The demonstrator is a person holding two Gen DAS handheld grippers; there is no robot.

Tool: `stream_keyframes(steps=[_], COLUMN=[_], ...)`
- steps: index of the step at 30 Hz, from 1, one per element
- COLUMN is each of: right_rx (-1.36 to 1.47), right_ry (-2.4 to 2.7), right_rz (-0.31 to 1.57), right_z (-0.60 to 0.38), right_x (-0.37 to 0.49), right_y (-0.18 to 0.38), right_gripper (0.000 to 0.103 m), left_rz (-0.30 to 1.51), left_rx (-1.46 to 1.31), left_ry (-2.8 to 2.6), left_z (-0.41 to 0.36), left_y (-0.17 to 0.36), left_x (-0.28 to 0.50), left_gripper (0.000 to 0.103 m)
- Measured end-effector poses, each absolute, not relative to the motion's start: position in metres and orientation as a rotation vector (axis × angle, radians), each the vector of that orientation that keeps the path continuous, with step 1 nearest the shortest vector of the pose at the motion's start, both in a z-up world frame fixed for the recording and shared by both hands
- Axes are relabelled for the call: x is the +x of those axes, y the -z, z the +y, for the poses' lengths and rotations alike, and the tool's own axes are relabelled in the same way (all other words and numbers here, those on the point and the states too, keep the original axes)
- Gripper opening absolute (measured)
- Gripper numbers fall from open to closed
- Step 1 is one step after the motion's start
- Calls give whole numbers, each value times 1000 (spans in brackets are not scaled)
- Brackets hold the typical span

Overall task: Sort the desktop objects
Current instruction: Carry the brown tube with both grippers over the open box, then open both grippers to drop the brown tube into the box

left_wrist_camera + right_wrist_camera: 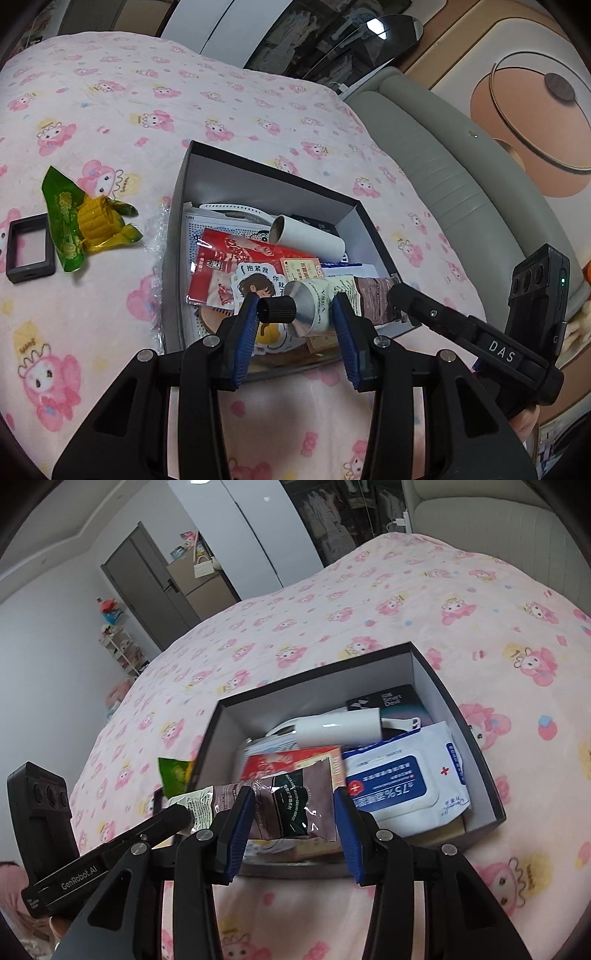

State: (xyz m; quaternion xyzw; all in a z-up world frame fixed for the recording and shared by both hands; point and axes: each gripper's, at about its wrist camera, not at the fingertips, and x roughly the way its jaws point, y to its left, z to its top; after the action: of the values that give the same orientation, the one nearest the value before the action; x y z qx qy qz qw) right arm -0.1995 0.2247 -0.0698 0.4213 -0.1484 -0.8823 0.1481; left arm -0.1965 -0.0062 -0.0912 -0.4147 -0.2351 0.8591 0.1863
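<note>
A hand cream tube with a black cap hangs crosswise over the open dark box on the bed. My left gripper holds its cap end: the cap meets one blue pad and the body meets the other, then runs on behind that finger. In the right wrist view the brown and green tail of the tube sits between the pads of my right gripper. The right gripper's fingers meet the tail, and the left gripper's fingers meet the cap end.
The box holds a white cardboard roll, a red packet, a wet wipes pack and cards. Left of it lie a green and yellow wrapper, a black frame and bubble wrap. A grey padded headboard is to the right.
</note>
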Motion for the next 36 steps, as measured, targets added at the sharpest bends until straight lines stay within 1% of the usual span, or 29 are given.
stream_keyframes(steps=[4, 10, 12, 15, 17, 23, 27, 36], right_rx=[1249, 1303, 1284, 1262, 1252, 1237, 1230, 1154], right_ry=[2510, 2477, 2499, 2466, 2475, 2504, 2532, 2570], right_rz=[-428, -478, -438, -411, -378, -340, -320, -276], right_z=[226, 228, 225, 218, 214, 211, 214, 203], right_x=[-211, -217, -214, -211, -207, -200, -194, -154], right_y=[88, 114, 115, 114, 113, 112, 104, 67], right_gripper=[41, 41, 41, 41, 41, 41, 41, 41], left_rz=[-634, -566, -511, -402, -373, -399, -422, -366], left_rx=[-1236, -1322, -1339, -1368, -1377, -1363, -1326, -1208], left_ry=[-2428, -2460, -2483, -2532, -2544, -2568, -2574, -2600], left_z=[-2, 6, 11, 22, 27, 28, 25, 25], left_y=[102, 114, 114, 115, 115, 113, 102, 63], left_x=[-204, -208, -208, -207, -205, -195, -185, -146], left_gripper=[41, 41, 39, 38, 38, 38, 39, 39])
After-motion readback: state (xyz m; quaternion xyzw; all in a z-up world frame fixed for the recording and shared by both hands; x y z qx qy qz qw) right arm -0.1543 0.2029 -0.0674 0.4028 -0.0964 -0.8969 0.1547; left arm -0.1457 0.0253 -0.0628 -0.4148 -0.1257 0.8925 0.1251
